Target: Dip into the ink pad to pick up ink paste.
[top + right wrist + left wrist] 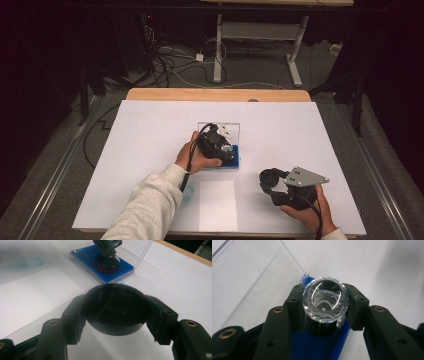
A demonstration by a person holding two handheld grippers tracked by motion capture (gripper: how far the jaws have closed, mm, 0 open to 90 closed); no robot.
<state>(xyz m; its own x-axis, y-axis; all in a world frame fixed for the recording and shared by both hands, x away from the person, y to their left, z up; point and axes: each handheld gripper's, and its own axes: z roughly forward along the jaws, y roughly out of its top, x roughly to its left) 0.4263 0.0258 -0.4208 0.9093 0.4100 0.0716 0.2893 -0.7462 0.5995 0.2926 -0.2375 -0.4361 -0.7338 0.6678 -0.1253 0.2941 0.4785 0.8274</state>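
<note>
My left gripper (325, 305) is shut on a stamp with a clear faceted knob (325, 293) and a black body. The stamp stands on a blue ink pad (317, 347). In the high view the left gripper (220, 146) hangs over that ink pad (234, 162) at mid table. From the right gripper view the stamp's black and red base (108, 263) rests on the blue ink pad (82, 256). My right gripper (116, 307) is shut on a round black cap (115, 311), held just above the table. In the high view the right gripper (274, 181) is near the front right.
The ink pad's clear lid (218, 126) stands open behind it. A white paper sheet (217, 205) lies near the front edge, with a faint blue ring mark (187, 195) to its left. A wooden edge (217, 94) runs along the back of the white tabletop.
</note>
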